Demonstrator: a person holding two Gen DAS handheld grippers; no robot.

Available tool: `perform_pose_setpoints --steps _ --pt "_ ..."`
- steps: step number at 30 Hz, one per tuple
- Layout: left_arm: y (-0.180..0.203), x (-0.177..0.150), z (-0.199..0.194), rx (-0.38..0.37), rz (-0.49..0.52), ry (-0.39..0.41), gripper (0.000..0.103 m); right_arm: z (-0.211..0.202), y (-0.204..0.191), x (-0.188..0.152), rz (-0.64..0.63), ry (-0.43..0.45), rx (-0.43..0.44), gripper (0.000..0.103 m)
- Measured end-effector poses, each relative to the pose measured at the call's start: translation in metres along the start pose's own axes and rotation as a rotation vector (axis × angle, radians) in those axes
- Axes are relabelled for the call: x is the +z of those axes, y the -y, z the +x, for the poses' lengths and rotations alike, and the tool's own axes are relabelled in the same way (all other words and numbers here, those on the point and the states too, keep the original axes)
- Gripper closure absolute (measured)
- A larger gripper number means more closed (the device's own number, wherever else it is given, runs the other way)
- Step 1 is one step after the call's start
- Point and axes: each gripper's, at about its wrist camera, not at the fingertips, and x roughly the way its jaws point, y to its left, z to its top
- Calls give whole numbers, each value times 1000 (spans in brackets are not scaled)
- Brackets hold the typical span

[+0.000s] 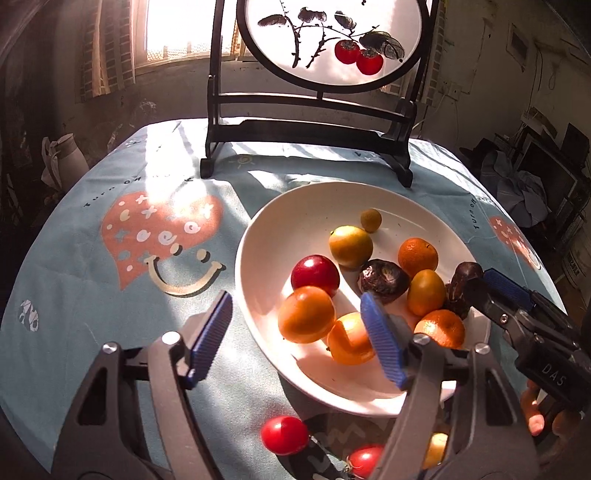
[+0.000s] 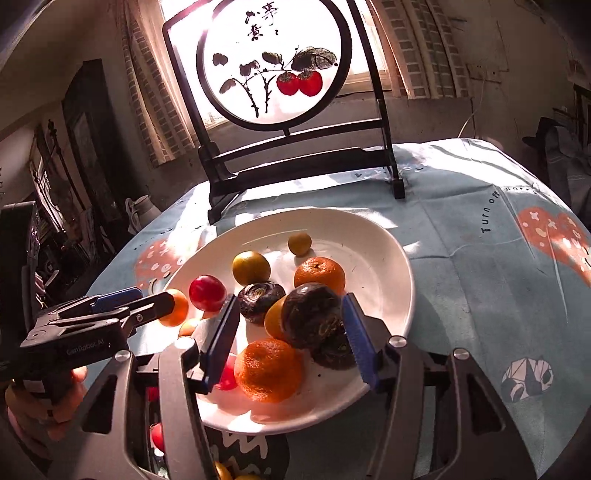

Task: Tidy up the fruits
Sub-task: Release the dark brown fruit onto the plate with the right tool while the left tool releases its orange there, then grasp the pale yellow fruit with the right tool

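Your right gripper [image 2: 288, 332] has its jaws spread around a dark wrinkled fruit [image 2: 312, 314] on the white plate [image 2: 384, 258], possibly touching the right pad; contact is unclear. Your left gripper [image 1: 295, 332] hangs open at the plate's near-left rim. Two red fruits [image 1: 284, 435] lie on the tablecloth [image 1: 110, 295] nearby.

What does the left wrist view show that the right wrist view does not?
Only the left view shows the whole smiling heart print on the cloth and a red fruit lying off the plate, in full.

Only the right view shows the calligraphy on the round screen and the patterned patch on the cloth.

Both show the white plate of fruit, the screen's painted persimmons, and both grippers open: left, right.
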Motion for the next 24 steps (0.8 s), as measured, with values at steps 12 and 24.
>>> perform_pose_setpoints --steps 12,24 --pt "-46 -52 -55 107 -74 76 5 -56 -49 -51 -175 -54 98 45" --pt "-54 -56 -60 99 -101 61 5 -46 -87 -90 -447 -146 57 45"
